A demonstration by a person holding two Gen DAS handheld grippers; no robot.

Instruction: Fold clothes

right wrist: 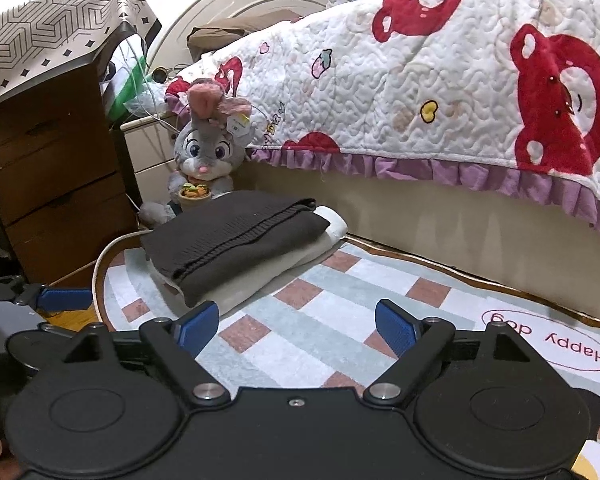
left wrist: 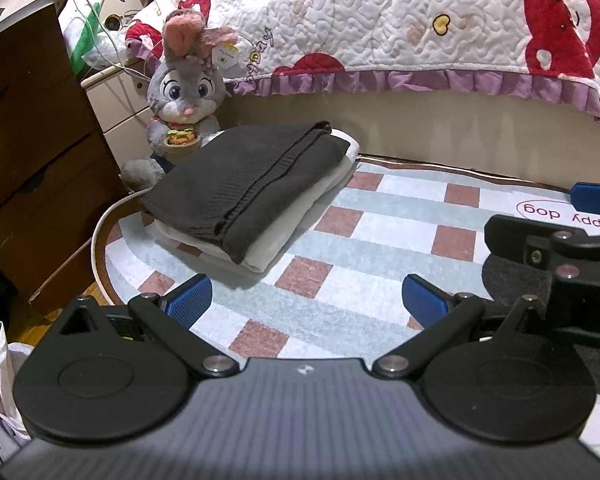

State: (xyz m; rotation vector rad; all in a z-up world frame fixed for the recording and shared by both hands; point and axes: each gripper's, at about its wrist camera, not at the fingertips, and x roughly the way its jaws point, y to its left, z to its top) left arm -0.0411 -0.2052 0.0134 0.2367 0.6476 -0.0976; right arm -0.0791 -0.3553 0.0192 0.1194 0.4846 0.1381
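a quilted bed [right wrist: 440, 92] stands behind a checked rug [right wrist: 320, 320], where a folded dark sweater [right wrist: 236, 236] lies on a folded white garment [right wrist: 284, 264] beside a toy rabbit [right wrist: 206, 152]. the left gripper [left wrist: 306, 300] and right gripper [right wrist: 296, 328] hover over the rug, tongs spread and holding nothing. judging from the neat stack, the next piece should go on squarely, edges matched.
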